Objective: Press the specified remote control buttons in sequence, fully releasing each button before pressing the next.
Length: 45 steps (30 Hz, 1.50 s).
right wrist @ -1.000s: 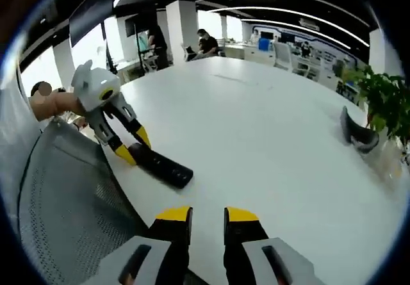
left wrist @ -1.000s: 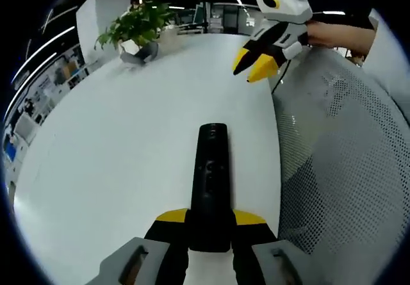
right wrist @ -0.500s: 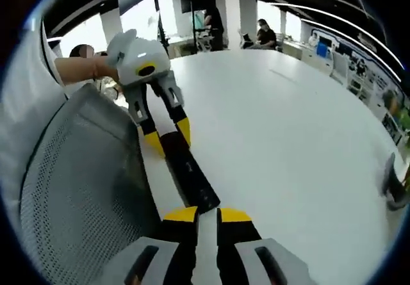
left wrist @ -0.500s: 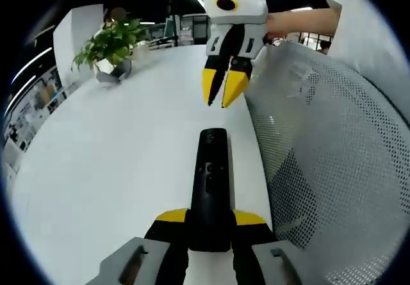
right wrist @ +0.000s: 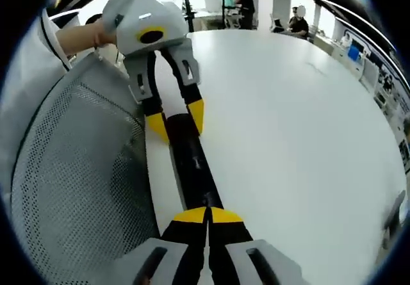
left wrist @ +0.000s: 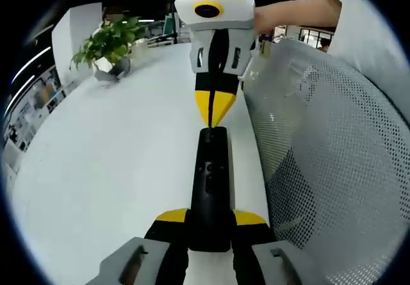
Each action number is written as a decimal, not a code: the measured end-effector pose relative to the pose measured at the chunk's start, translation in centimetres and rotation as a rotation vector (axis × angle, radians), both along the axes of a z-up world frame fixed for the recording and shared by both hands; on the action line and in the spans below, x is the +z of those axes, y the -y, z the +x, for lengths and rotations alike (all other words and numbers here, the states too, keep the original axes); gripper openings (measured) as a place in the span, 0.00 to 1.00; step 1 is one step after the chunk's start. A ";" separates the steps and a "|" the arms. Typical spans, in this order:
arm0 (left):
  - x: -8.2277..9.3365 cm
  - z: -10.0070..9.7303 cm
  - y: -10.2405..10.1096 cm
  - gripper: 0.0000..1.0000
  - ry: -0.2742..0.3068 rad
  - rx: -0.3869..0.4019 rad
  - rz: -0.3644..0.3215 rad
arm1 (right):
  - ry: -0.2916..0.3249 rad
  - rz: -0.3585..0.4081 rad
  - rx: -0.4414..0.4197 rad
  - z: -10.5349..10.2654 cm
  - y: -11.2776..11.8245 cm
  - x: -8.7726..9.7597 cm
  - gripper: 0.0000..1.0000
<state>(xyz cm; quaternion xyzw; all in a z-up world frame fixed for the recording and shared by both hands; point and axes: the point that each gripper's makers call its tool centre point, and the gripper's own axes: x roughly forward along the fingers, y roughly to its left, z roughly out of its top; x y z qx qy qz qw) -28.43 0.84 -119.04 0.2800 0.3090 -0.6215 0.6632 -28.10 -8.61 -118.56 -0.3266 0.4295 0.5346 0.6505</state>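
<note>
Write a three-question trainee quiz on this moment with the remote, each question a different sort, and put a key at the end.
1. True or false: the left gripper is shut on the black remote control.
2. Multiple choice: the right gripper has its yellow fingers (a) spread wide over the white table, (b) closed together at the remote's far end, (c) around the potted plant.
3. Fill in: beside the table edge stands a mesh-backed ____.

Key: 1 true; 2 b; 3 chair.
</note>
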 end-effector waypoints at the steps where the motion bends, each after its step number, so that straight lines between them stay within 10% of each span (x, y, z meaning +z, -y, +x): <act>1: 0.0 0.0 0.0 0.24 -0.001 0.004 -0.001 | -0.001 0.036 0.033 -0.1 -0.7 0.1 0.00; 5: 0.0 0.0 0.1 0.25 -0.006 0.023 -0.014 | 0.040 -0.012 0.088 -0.1 -0.7 -0.2 0.00; 8: 0.4 -0.5 0.6 0.33 -0.114 0.127 -0.087 | 0.114 -0.076 0.166 -0.1 -0.8 -0.2 0.00; 12: 0.1 0.8 0.3 0.26 0.003 0.169 -0.046 | 0.245 -0.187 0.314 -0.4 -0.9 -0.2 0.00; 21: -0.2 0.4 0.5 0.25 0.010 0.139 -0.063 | 0.026 0.088 -0.067 0.1 -0.8 0.5 0.00; 45: 0.0 -0.4 1.1 0.24 0.016 0.065 -0.116 | 0.077 0.006 0.168 -0.1 -1.8 0.2 0.00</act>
